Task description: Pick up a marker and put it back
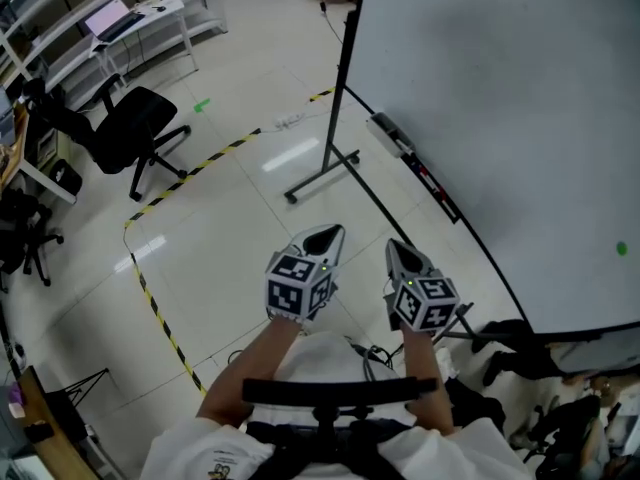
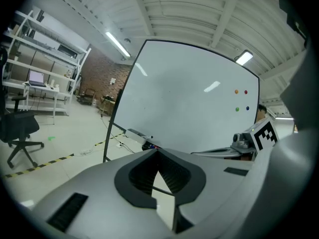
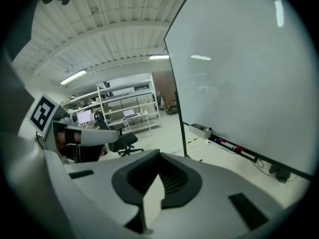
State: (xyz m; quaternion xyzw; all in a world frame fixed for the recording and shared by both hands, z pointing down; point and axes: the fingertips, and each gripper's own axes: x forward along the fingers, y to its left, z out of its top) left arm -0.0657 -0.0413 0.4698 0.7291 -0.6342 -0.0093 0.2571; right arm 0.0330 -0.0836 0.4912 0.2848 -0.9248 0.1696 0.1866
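Plainly, left tongs (image 1: pixel 325 234) and right tongs (image 1: pixel 398 249) are closed, empty.

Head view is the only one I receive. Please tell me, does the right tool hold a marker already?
Observer: No. In the right gripper view the right tool is shut, with nothing between its jaws.
Operator: And the left tool?
Observer: The left tool is shut too, and empty, by the left gripper view.
Operator: Which colours have the markers on the tray?
Observer: The right gripper view shows red and blue on the markers lying on the tray.
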